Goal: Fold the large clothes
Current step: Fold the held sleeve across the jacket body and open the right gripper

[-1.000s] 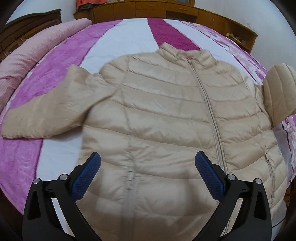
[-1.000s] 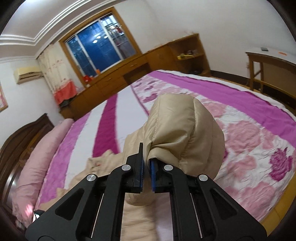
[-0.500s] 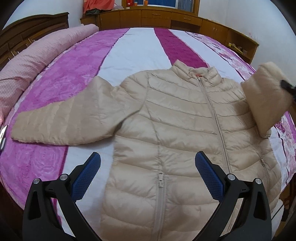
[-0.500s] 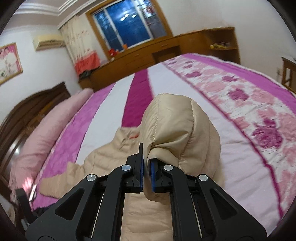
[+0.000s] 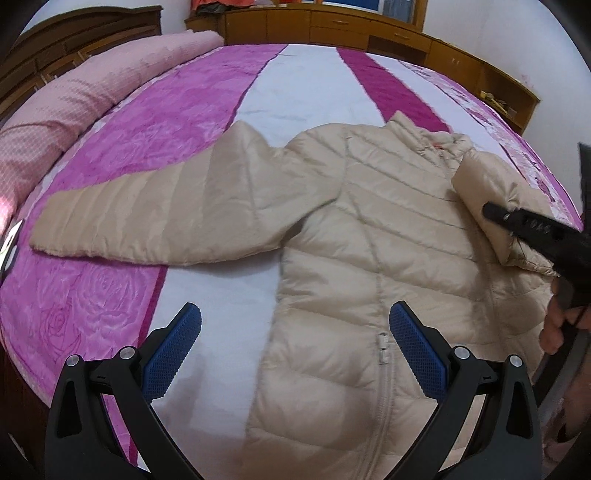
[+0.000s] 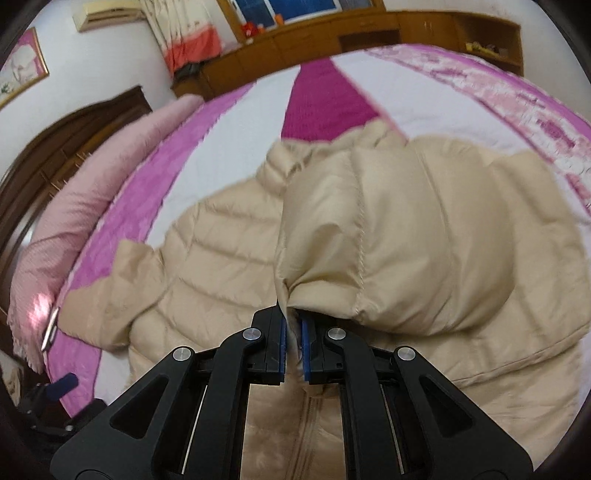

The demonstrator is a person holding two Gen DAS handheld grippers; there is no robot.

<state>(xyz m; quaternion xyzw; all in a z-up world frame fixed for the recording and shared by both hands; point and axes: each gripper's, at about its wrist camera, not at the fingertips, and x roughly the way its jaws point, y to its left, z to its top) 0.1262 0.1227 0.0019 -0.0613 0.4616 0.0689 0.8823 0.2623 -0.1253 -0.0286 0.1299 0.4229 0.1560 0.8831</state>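
A beige quilted puffer jacket (image 5: 369, 236) lies front up on the bed, zipper shut, collar at the far side. Its left sleeve (image 5: 155, 210) lies spread out to the left. My left gripper (image 5: 295, 347) is open and empty above the jacket's lower hem. My right gripper (image 6: 293, 343) is shut on the cuff of the right sleeve (image 6: 406, 240) and holds it folded over the jacket's chest. The right gripper also shows at the right edge of the left wrist view (image 5: 495, 212), with the sleeve (image 5: 487, 192) in it.
The bed has a purple, white and pink cover (image 5: 155, 122). A long pink pillow (image 5: 74, 103) lies along its left side. A dark wooden headboard (image 6: 55, 155) and a wooden cabinet (image 5: 369, 29) stand beyond. A phone (image 5: 9, 243) lies at the bed's left edge.
My right gripper has carried the right sleeve from the bed's right side inward and down over the jacket's chest. My left gripper has shifted left and stayed open.
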